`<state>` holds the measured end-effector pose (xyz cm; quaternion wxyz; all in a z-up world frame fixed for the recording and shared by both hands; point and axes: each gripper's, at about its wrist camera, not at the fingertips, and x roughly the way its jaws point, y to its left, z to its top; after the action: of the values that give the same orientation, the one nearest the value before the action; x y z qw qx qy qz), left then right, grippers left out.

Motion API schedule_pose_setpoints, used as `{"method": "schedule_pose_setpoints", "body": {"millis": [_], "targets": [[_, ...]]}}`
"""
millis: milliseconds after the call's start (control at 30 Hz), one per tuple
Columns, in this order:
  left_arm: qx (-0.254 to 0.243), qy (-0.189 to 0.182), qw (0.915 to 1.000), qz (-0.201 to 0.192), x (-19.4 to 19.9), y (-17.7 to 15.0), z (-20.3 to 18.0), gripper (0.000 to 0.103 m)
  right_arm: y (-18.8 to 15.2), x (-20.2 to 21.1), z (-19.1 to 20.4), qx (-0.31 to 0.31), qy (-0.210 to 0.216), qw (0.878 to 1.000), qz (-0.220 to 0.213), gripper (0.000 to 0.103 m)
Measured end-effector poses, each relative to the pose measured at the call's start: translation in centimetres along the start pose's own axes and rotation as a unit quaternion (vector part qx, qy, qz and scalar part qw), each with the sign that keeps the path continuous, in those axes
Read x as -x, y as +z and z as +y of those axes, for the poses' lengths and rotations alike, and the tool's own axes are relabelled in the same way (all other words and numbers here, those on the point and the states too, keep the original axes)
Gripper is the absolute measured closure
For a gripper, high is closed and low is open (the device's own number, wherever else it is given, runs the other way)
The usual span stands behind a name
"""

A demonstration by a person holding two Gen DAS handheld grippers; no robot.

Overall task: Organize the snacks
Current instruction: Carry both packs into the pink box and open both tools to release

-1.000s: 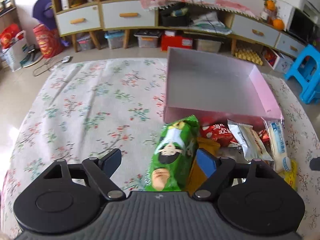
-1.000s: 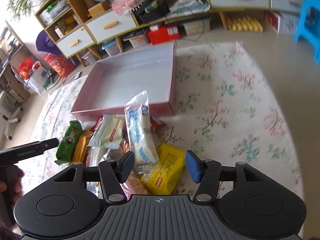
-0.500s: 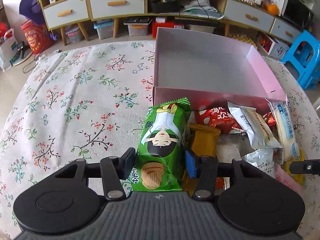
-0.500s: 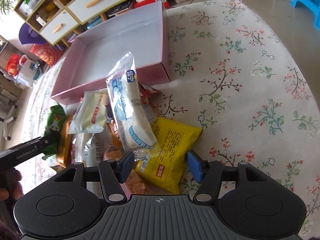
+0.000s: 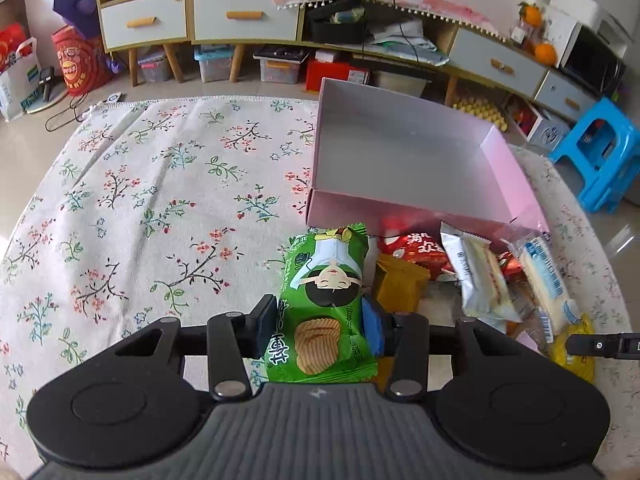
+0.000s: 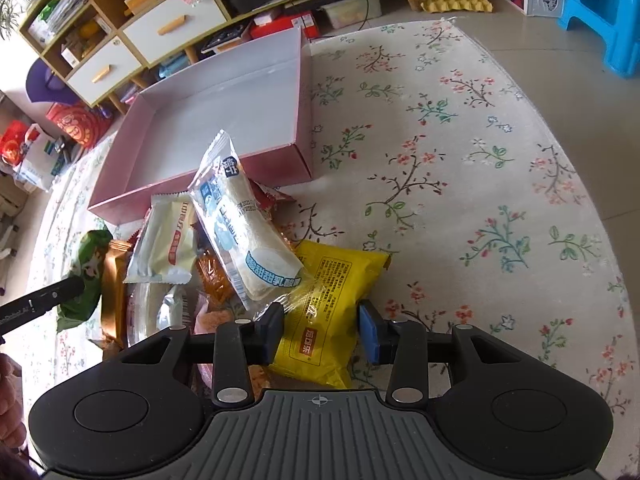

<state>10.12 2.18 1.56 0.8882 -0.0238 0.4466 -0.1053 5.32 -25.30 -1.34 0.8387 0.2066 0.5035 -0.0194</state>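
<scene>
Having just been closing, the left tongs point(image 5: 320, 330) are clamped on the green packet point(image 5: 326, 300), near the pink box point(image 5: 400, 160). The yellow packet point(image 6: 332, 304) is gripped by the right tongs point(image 6: 320, 332), likewise just closing, on the flowered cloth point(image 6: 460, 160).

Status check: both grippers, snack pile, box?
Left gripper just closed on green chip pack. Right gripper closing around yellow pack. Pink box empty, path clear.
</scene>
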Motion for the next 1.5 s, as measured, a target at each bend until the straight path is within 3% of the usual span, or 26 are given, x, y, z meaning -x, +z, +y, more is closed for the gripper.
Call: {"method": "schedule_pose_setpoints", "body": {"millis": [167,333,600,800,1000,1167,1367,1433,1500], "targets": [[0.001,-0.002,0.9999,-0.011,0.4,0.1,-0.1,0.061,-0.2,1.8,0.5,0.028,-0.027,0.999,-0.019,0.065],[0.016,-0.009,0.9997,-0.014,0.7,0.2,0.3,0.061,-1.3,2.0,0.9,0.095,-0.08,0.992,-0.018,0.067],[0.045,-0.022,0.9974,-0.052,1.7,1.3,1.4,0.062,0.7,4.3,-0.9,0.056,-0.057,0.995,-0.065,0.069],[0.056,-0.021,0.9951,-0.08,0.8,4.1,1.4,0.062,5.0,4.0,0.0,0.064,-0.048,0.99,-0.114,0.069],[0.06,-0.02,0.993,-0.1,-2.3,7.2,-0.1,0.061,9.4,2.0,2.7,0.052,-0.012,0.991,-0.121,0.069],[0.058,-0.037,0.9934,-0.092,-4.4,8.2,-0.9,0.061,12.1,-1.3,4.6,0.044,0.009,0.991,-0.127,0.068],[0.041,0.003,0.9967,-0.07,-6.9,7.7,-1.4,0.061,12.9,-5.2,5.8,0.043,-0.002,0.993,-0.108,0.068],[0.027,0.014,0.9971,-0.069,-6.9,7.3,-1.7,0.068,12.6,-5.7,6.1,0.046,-0.003,0.994,-0.102,0.068],[0.006,0.022,0.9975,-0.066,-6.5,7.4,-2.0,0.065,12.3,-5.7,6.5,0.057,-0.011,0.993,-0.102,0.067]]}}
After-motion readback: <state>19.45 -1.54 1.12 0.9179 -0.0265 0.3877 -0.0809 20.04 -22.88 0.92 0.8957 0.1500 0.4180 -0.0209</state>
